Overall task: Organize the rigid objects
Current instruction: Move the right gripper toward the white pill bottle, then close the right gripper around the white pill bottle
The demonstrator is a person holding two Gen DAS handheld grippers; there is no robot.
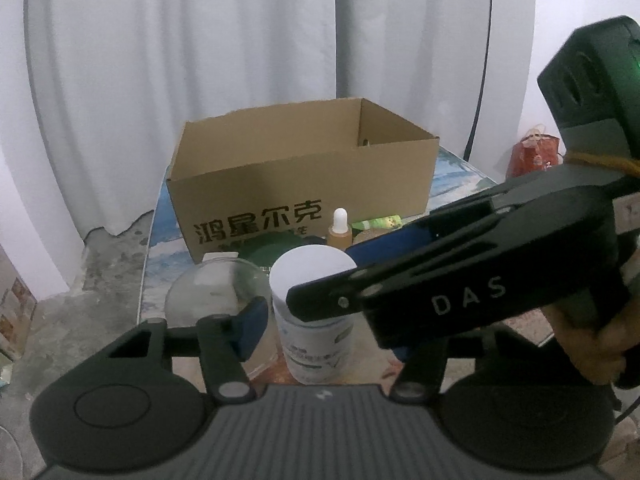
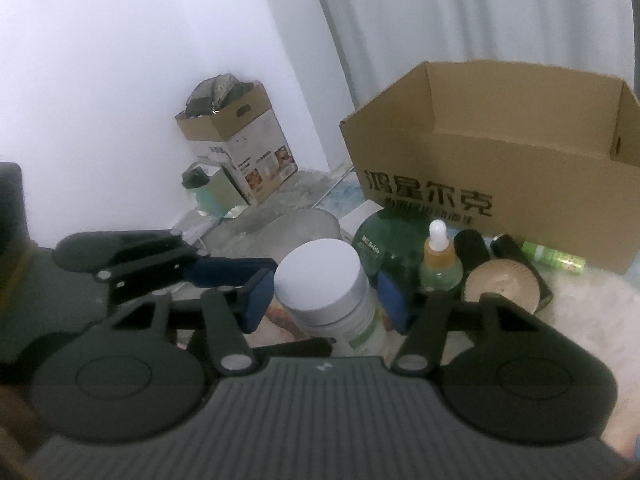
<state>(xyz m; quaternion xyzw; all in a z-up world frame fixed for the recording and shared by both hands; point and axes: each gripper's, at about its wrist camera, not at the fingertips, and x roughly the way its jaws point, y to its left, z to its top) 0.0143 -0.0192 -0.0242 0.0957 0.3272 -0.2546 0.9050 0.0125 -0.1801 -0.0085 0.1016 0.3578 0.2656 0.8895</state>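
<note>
Straddles the white-lidded jar (image 2: 320, 272) with left gripper (image 1: 320, 328) and right gripper (image 2: 326, 300) alike, jaws half open; pad contact impossible to tell.

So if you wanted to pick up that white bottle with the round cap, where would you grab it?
Probably by its sides just under the cap, coming in from the front. The white bottle stands upright, and its round body is narrow enough for the jaws to straddle. The dropper bottle and green jar crowd behind it, so the near side looks freest.

White-lidded jar (image 2: 320, 276), brown cardboard box (image 2: 500, 152) with black lettering, blue-padded tongs (image 2: 326, 300).
</note>
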